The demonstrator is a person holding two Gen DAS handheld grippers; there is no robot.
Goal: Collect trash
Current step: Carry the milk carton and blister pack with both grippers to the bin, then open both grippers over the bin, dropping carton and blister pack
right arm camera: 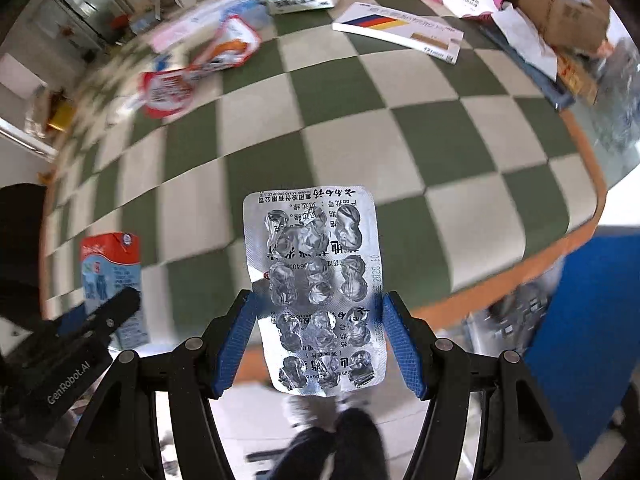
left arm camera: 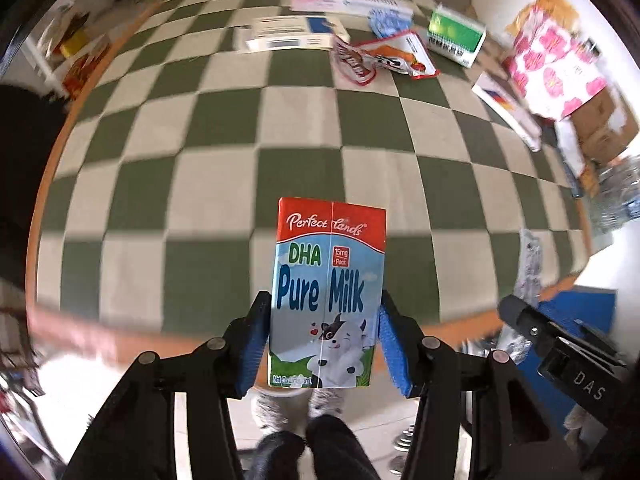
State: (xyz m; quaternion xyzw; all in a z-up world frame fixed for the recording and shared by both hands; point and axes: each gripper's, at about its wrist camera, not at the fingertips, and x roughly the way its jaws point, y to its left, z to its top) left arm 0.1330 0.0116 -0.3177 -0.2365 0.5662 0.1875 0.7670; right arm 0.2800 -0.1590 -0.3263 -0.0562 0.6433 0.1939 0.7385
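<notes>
The left gripper [left arm camera: 322, 344] is clamped across the lower sides of a milk carton [left arm camera: 326, 292], carried upright with its long axis running out along the fingers, above the near edge of the checkered table [left arm camera: 224, 168]. It looks light and fairly stiff, though its walls would likely dent, so gripping the narrow sides seems sound. The right gripper [right arm camera: 316, 340] pinches an empty blister pack [right arm camera: 316, 280] by its long edges near that same near edge, lengthwise outward; thin, springy foil, likely to buckle or slip.
</notes>
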